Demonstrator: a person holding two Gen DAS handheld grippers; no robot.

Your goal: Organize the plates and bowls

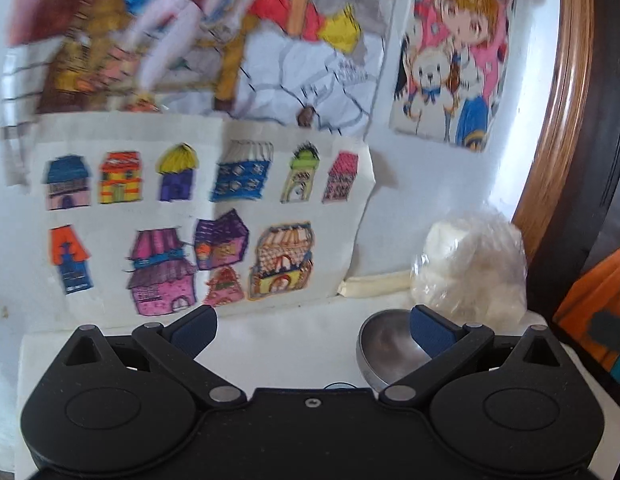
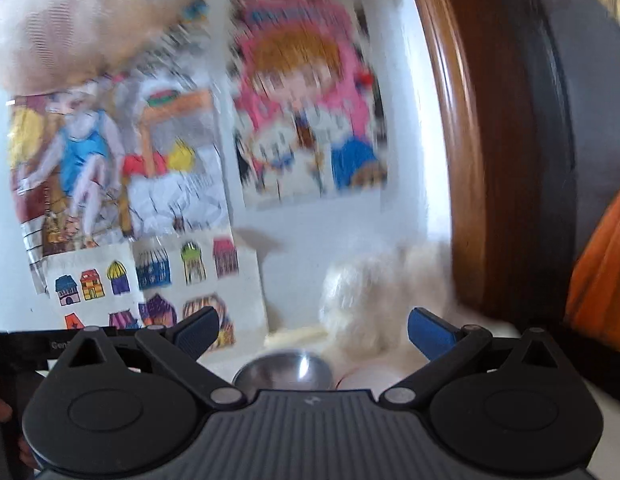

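Note:
A small steel bowl (image 1: 383,350) sits on the white surface at the lower right of the left wrist view, partly hidden behind one blue fingertip (image 1: 429,332). My left gripper (image 1: 311,330) is open and empty, with the bowl at its right finger. In the blurred right wrist view the same steel bowl (image 2: 284,370) lies low between the fingers of my right gripper (image 2: 311,330), which is open and empty. A pale pinkish rim (image 2: 369,382) shows just right of the bowl; what it is cannot be told.
A crumpled clear plastic bag with white contents (image 1: 471,266) stands behind the bowl against the white wall; it also shows in the right wrist view (image 2: 369,304). Coloured drawings (image 1: 198,220) are stuck on the wall. A wooden frame (image 1: 565,120) runs up the right side.

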